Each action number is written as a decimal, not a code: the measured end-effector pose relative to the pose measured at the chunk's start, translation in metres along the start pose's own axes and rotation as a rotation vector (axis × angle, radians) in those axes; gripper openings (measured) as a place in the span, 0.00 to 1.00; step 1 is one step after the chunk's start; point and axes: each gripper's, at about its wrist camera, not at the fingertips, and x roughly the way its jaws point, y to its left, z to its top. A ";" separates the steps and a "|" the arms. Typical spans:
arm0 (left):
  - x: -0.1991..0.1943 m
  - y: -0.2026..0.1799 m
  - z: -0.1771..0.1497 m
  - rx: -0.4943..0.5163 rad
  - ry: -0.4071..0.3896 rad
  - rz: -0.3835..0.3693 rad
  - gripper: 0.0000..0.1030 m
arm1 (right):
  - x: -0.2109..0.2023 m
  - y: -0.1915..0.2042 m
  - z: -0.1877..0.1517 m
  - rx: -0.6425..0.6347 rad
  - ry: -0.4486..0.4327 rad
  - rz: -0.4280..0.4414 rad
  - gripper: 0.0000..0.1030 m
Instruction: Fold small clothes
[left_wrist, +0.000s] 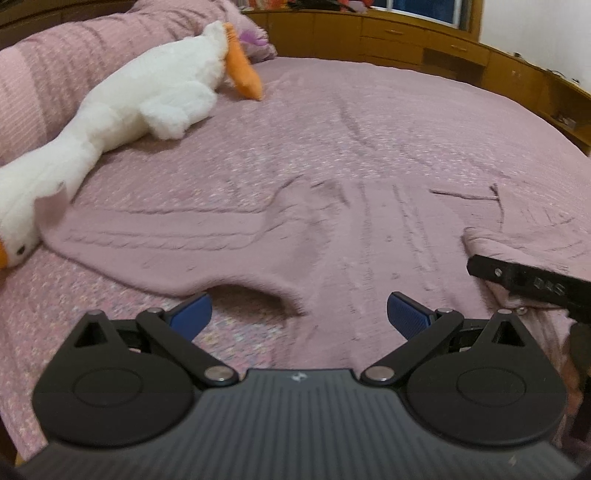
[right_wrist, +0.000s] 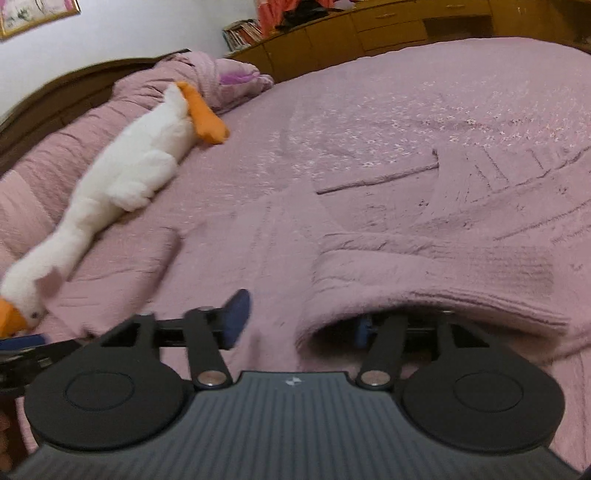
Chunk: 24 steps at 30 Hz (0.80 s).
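While open, right hand-held gripper (right_wrist: 299, 325) under sweater (right_wrist: 424, 266)

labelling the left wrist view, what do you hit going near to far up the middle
left gripper → sweater → bedspread → wooden cabinets

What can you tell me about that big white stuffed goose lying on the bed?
The plush goose is long, fluffy and white, with an orange beak, a small dark eye and floppy orange feet. It lies stretched out on its side along the pink pillows, head nearest the cameras, feet toward the wooden cabinets. Its head touches the sleeve end of the pink knitted sweater. Neither gripper touches it.
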 end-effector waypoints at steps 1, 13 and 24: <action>0.001 -0.005 0.002 0.009 -0.002 -0.010 1.00 | -0.013 -0.001 -0.001 -0.004 -0.008 -0.007 0.68; 0.006 -0.084 0.014 0.161 -0.029 -0.141 1.00 | -0.122 -0.064 -0.007 0.193 -0.142 -0.137 0.80; 0.022 -0.161 0.011 0.383 -0.024 -0.267 1.00 | -0.152 -0.112 -0.023 0.373 -0.167 -0.192 0.82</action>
